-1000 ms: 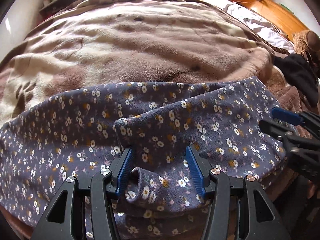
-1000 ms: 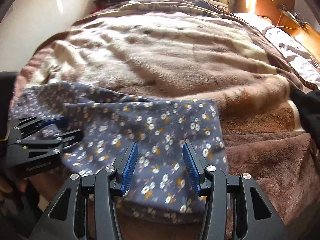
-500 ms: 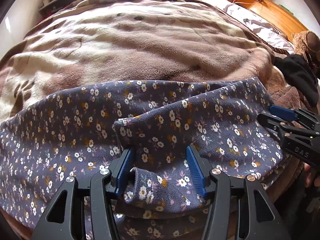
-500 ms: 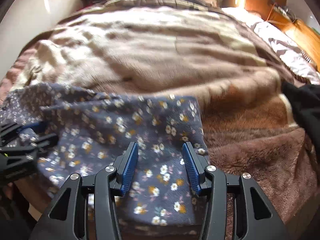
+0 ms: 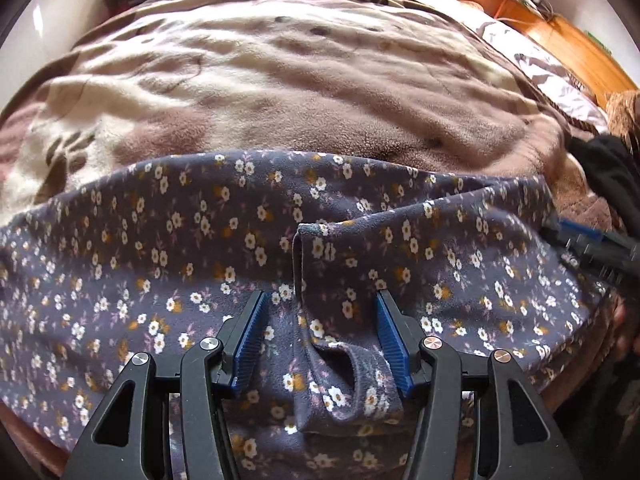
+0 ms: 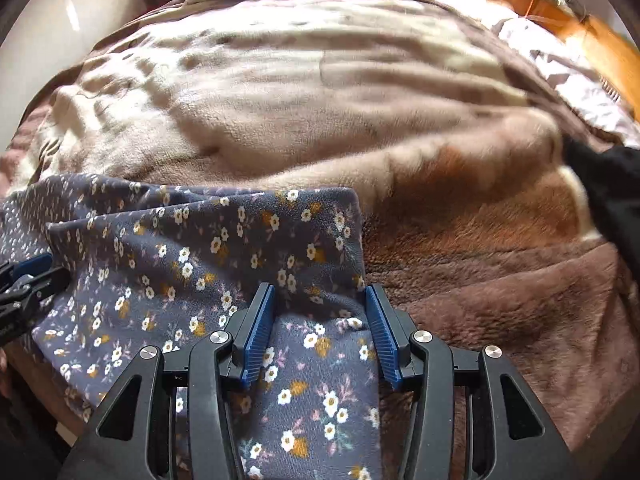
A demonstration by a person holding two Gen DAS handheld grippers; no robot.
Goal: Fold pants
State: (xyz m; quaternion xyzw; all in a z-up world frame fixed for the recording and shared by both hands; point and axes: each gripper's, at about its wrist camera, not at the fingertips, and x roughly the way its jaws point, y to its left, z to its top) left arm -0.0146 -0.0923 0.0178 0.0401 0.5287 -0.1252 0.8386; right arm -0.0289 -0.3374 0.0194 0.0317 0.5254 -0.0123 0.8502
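Note:
The pants (image 5: 200,240) are dark purple fleece with small white and orange flowers, spread across the near edge of a bed. My left gripper (image 5: 320,300) is open, its blue pads either side of a folded cuff end (image 5: 344,376) lying on the fabric. My right gripper (image 6: 320,292) is open over the right edge of the pants (image 6: 240,248). The right gripper also shows at the right edge of the left wrist view (image 5: 592,240). The left gripper shows at the left edge of the right wrist view (image 6: 24,280).
A brown and cream fleece blanket (image 5: 300,80) covers the bed. A black garment (image 5: 608,172) lies at the right; it also shows in the right wrist view (image 6: 612,184). A wooden headboard (image 5: 560,40) and white sheet are at the far right.
My left gripper has shifted left along the pants, so the cuff end sits more to the right between the pads. My right gripper has moved right, toward the pants' right edge.

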